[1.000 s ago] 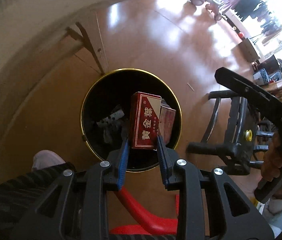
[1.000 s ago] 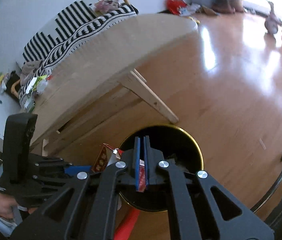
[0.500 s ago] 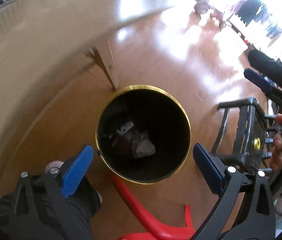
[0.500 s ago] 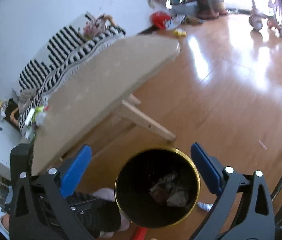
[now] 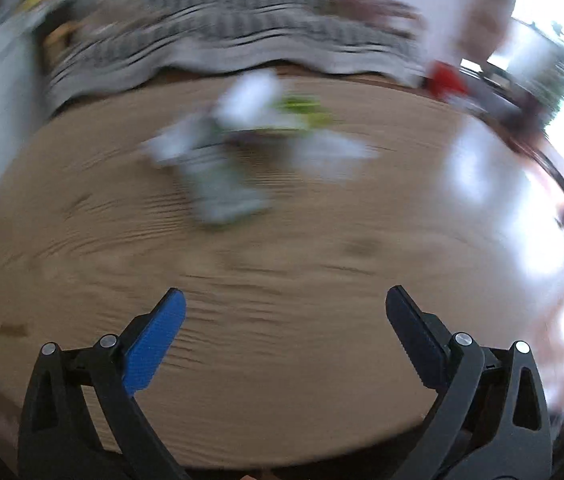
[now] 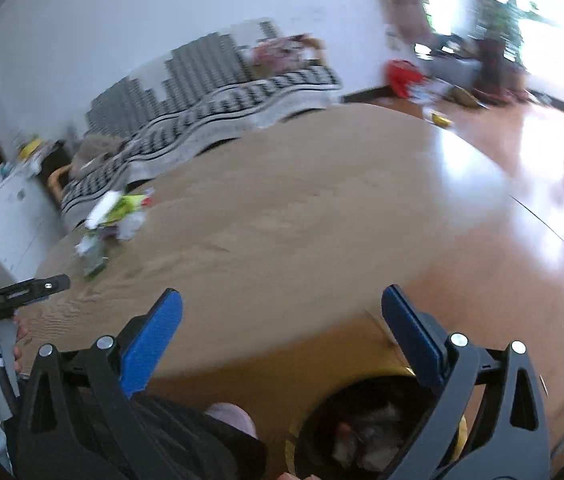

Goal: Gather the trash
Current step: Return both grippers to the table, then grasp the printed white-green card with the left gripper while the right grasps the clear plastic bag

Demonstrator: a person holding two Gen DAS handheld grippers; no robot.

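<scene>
- Step in hand, as I judge it: fetch the next piece from the trash pile [image 5: 241,148] (blurred, mostly white and green) on the tabletop [image 5: 282,280].
- Approach low, picking 1 piece.
- Left gripper [image 5: 284,302]: released, empty, angled down at the tabletop.
- Right gripper [image 6: 279,304]: released, empty, above the bin [image 6: 382,432] beside the tabletop.
</scene>
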